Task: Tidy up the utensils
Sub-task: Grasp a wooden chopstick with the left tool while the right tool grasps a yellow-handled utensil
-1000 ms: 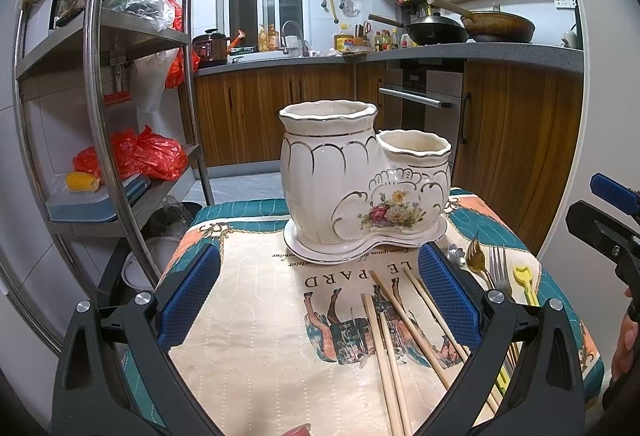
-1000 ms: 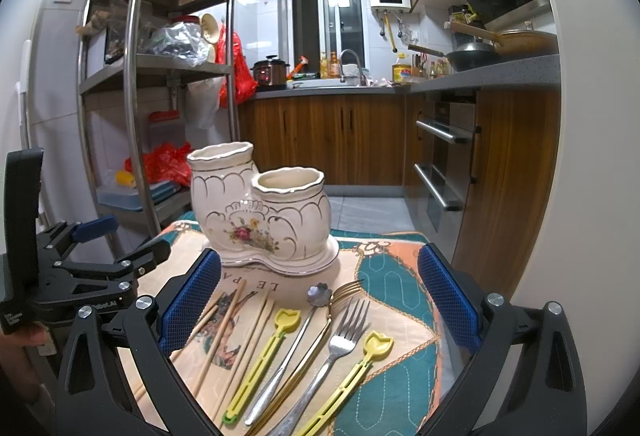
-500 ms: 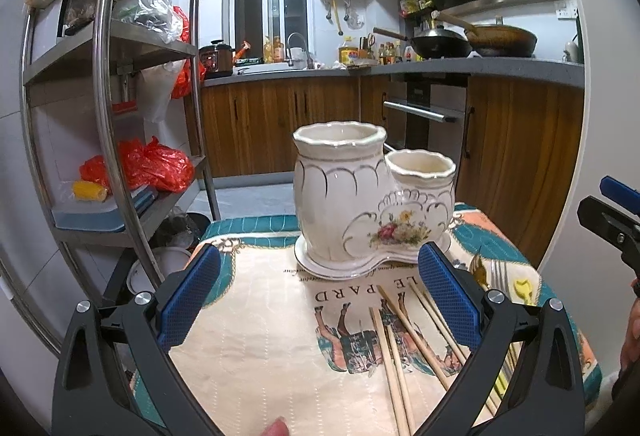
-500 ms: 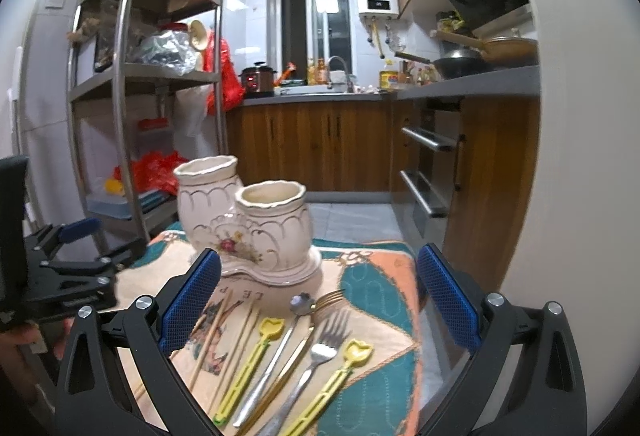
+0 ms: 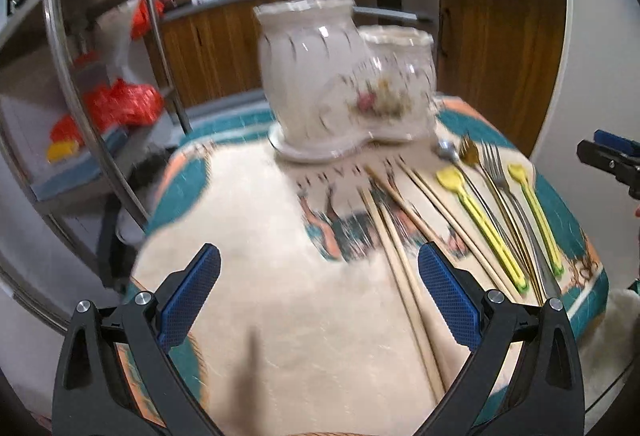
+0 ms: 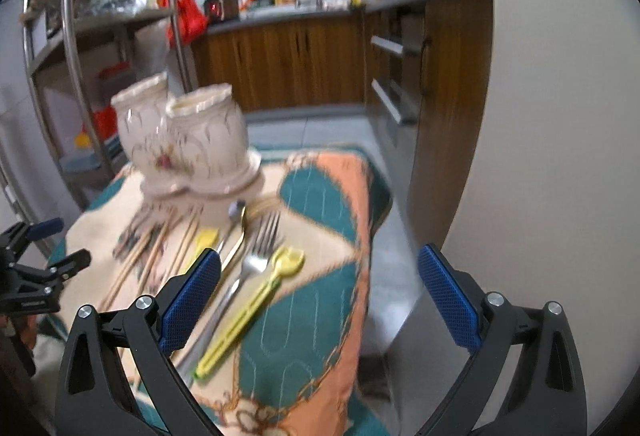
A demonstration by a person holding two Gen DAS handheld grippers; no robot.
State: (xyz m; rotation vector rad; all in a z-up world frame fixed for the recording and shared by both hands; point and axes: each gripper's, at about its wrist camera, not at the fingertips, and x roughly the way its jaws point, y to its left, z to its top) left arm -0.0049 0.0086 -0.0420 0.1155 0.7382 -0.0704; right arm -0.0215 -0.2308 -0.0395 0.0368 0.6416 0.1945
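left hand-held gripper [image 5: 318, 300] released over chopsticks [image 5: 404, 260] | right hand-held gripper [image 6: 318, 296] released above fork [image 6: 240, 276] | ceramic holder [image 5: 344, 76] far, awaiting utensils

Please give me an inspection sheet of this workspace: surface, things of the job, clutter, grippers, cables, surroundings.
Surface: patterned cloth covers the table.
Job's things: ceramic holder with two compartments, upright on its base; nothing visible sticking out. Chopsticks, two yellow utensils, metal fork and a spoon lie flat in front of it.
Clutter: nothing seen on the cloth.
Grippers: left gripper and right gripper open, empty, above the table.
Cables: nothing seen.
Surroundings: metal shelf rack, wooden cabinets.
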